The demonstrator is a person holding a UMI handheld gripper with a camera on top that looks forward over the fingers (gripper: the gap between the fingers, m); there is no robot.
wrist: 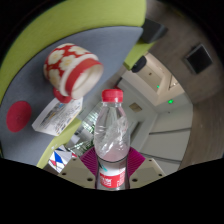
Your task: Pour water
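I have one water bottle (113,140) between my two fingers, and both pads (90,160) press against its sides, so my gripper (112,172) is closed only as far as the bottle's width allows. The bottle is clear plastic with one red cap at the top and one red label band low on its body, close to my fingertips. It stands along my line of sight, cap pointing away from me.

Beyond the bottle and to the left of my fingers there is one cup (71,68), white with a red pattern, seen tilted so that its open mouth faces toward me. It rests on a grey table (30,85) with a yellow-green rim. Just beside the cup, nearer to me, lies one white card or packet (56,115); I cannot read it. Further left on the same surface sits one flat red round thing (19,116).

Down by my left finger one small packet with blue and red print (62,160) shows, partly hidden.
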